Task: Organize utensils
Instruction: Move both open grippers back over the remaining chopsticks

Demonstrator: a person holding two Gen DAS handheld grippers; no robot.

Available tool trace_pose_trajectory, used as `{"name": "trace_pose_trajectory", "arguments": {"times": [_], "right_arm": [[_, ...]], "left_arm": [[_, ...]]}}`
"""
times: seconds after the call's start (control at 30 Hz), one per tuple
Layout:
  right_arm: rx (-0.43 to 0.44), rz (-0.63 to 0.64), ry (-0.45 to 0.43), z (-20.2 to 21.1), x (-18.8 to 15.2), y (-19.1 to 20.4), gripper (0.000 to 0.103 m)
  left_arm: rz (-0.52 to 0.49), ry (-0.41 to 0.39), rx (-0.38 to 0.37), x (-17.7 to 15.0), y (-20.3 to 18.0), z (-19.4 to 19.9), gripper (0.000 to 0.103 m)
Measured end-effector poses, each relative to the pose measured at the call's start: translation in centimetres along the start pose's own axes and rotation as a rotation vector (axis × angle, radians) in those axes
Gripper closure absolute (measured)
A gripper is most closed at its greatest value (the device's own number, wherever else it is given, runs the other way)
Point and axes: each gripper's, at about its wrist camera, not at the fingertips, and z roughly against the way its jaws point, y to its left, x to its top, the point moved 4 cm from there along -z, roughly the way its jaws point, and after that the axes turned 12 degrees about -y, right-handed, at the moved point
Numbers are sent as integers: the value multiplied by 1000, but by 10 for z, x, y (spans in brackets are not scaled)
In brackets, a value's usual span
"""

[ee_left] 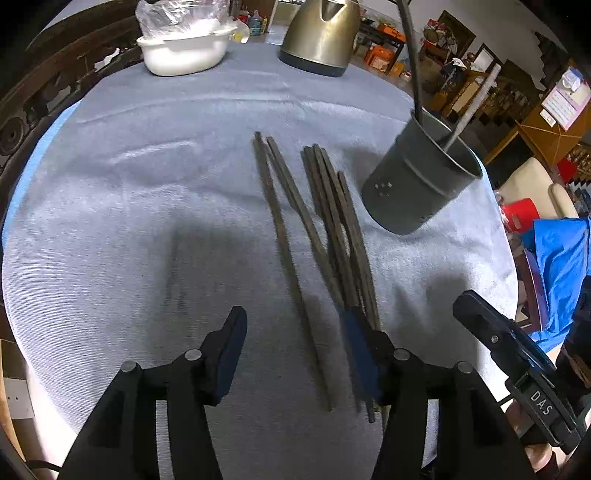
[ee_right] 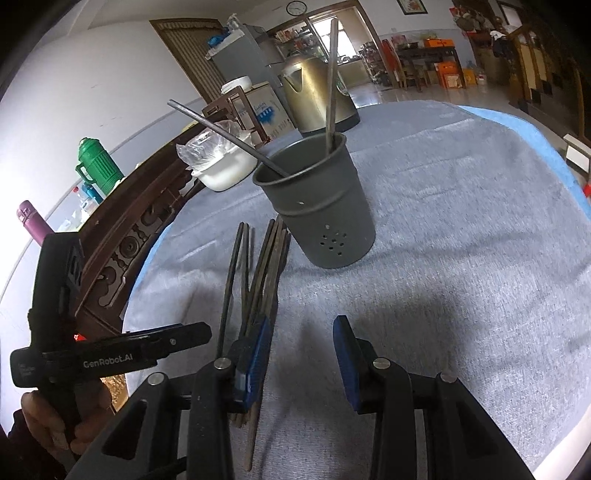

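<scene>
Several dark wooden chopsticks [ee_left: 325,229] lie side by side on the grey cloth, also seen in the right wrist view as chopsticks [ee_right: 264,266]. A dark grey metal holder [ee_left: 421,184] with holes stands just beyond their far ends; the holder [ee_right: 321,206] has two metal handles leaning in it. My left gripper [ee_left: 297,350] hangs open low over the near ends. One chopstick runs between its fingers, and the bundle passes under the right finger. My right gripper [ee_right: 301,350] is open over bare cloth, with the bundle by its left finger [ee_right: 258,350].
A brass-coloured kettle [ee_left: 321,33] and a white bowl [ee_left: 184,51] with a plastic bag stand at the table's far side. A carved wooden chair back [ee_right: 129,240] lines the left edge. A hand holds the left gripper's handle [ee_right: 110,354].
</scene>
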Motion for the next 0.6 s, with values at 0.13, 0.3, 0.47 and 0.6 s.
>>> {"name": "trace_pose_trajectory", "arguments": {"times": [0.13, 0.3, 0.47, 0.6], "right_arm": [[-4, -16, -2, 1, 1, -5, 65], [-1, -47, -2, 2, 2, -11, 64], [0, -51, 0, 1, 1, -11, 65], [-1, -52, 5, 1, 0, -12, 64]], "left_arm": [[-6, 19, -13, -2, -9, -5, 43], [-15, 43, 6, -2, -15, -17, 41], [-25, 50, 10, -4, -19, -26, 40], [-39, 30, 15, -6, -20, -27, 40]]}}
